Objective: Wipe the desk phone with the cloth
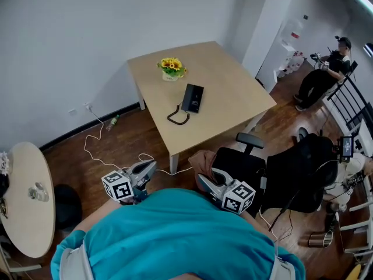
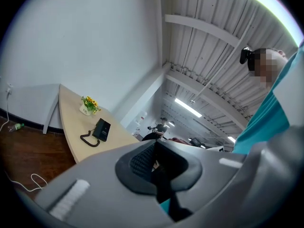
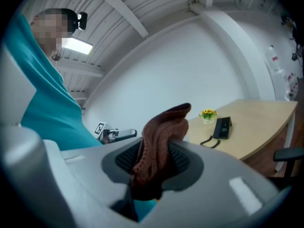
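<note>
Brown cloth [image 3: 159, 141] is clamped in right gripper [image 3: 158, 164]; left gripper [image 2: 155, 163] jaws are together, empty. Desk phone [image 1: 192, 97] lies well apart, wiped or not unclear; clamp is best kept firm.
</note>
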Motion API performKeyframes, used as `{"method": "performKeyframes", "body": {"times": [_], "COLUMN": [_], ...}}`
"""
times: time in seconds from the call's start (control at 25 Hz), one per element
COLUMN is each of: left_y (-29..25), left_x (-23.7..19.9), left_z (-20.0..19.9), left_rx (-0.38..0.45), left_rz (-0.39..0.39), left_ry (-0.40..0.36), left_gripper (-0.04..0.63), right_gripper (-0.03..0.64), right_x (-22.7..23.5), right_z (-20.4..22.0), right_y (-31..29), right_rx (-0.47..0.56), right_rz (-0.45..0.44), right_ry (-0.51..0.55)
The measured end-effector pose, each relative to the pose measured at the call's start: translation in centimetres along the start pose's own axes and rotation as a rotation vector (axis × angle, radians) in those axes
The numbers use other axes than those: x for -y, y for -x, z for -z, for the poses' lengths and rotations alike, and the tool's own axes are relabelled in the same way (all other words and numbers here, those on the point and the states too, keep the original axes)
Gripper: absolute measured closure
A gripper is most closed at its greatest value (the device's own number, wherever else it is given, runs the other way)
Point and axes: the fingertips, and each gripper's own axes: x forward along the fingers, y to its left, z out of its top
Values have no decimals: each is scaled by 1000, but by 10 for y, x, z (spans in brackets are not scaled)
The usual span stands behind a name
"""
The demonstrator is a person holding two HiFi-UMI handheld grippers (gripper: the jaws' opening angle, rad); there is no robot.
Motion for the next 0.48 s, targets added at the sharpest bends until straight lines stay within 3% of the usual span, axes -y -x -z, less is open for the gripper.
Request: {"method": "performKeyframes", "body": {"times": [0.48], "left_y": [13], "left_x": [-15], "left_z": [-11], "left_rx": [-7], "left_rz": [15], "left_ry": [34], "left_gripper": [591], "right_gripper": [506], "right_x": [-15], "right_z": [3], "right_y": [-17], "right_rx": [-21], "right_rz": [1], "right_ry": [-2]}}
